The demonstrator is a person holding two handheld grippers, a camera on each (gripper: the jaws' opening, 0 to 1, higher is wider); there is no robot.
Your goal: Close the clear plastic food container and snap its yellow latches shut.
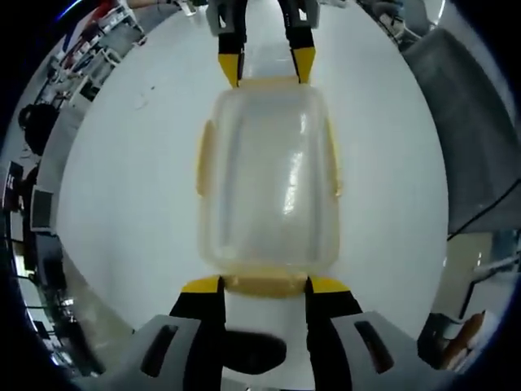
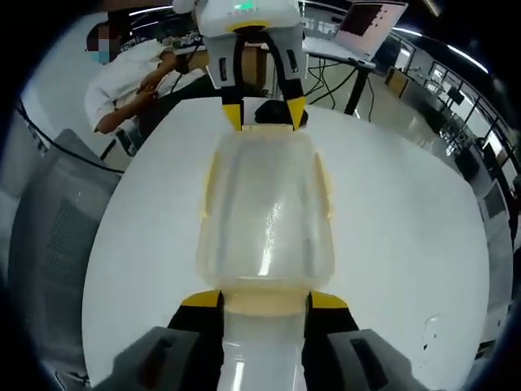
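The clear plastic container point(image 1: 269, 179) lies on a white round table point(image 1: 130, 187) with its lid resting on top. Yellow latches run along its long sides point(image 1: 203, 159) and its two ends. My left gripper point(image 1: 266, 285) stands open, its yellow-tipped jaws flanking the near end latch point(image 1: 264, 283). Facing it across the container, my right gripper point(image 1: 267, 65) is open at the far end. In the right gripper view the same container point(image 2: 264, 212) lies between my right gripper point(image 2: 264, 300), whose jaws flank the yellow end latch point(image 2: 264, 305), and my left gripper point(image 2: 264, 112).
A grey chair point(image 1: 472, 122) stands by the table edge; in the right gripper view a grey chair point(image 2: 49, 228) sits at left. A person point(image 2: 130, 77) sits beyond the table, near a laptop point(image 2: 370, 24). Cluttered desks point(image 1: 98, 41) lie further off.
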